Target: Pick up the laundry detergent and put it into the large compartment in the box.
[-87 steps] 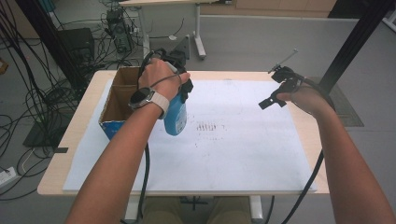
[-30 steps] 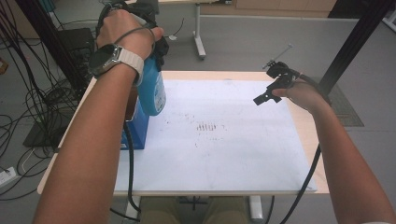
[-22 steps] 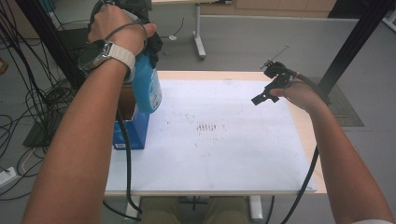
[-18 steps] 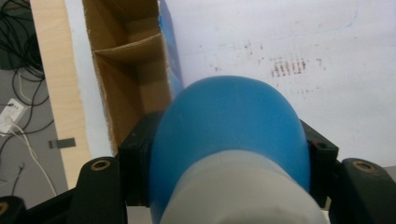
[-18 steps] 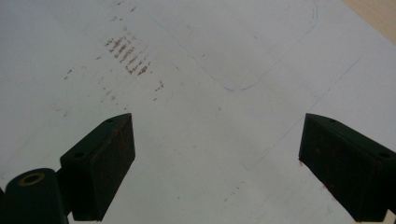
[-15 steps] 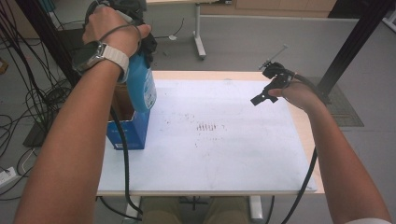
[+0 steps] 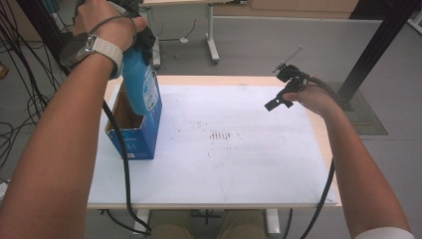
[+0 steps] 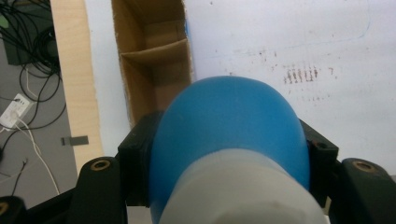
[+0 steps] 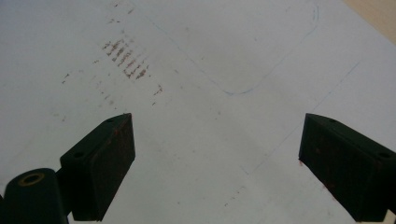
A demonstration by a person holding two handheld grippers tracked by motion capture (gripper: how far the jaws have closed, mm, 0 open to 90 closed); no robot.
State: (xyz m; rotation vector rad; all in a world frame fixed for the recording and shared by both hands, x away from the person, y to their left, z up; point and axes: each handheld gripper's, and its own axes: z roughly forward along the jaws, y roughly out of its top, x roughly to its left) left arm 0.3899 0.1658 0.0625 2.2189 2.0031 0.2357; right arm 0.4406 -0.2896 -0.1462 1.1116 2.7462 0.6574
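A grey-floored room with cables (image 7: 20,94) along one side surrounds a wooden table (image 7: 328,149) covered by a white sheet (image 7: 224,169) bearing rust-brown smudges (image 7: 221,135). Above its far left corner, the left gripper (image 7: 142,40) pinches a blue bottle (image 7: 142,87) with a white label, held over an open blue cardboard box (image 7: 130,137). The right gripper (image 7: 278,97) hovers with jaws spread wide, holding nothing. Nearly three seconds earlier the bottle hung low beside the box, which lay flatter.
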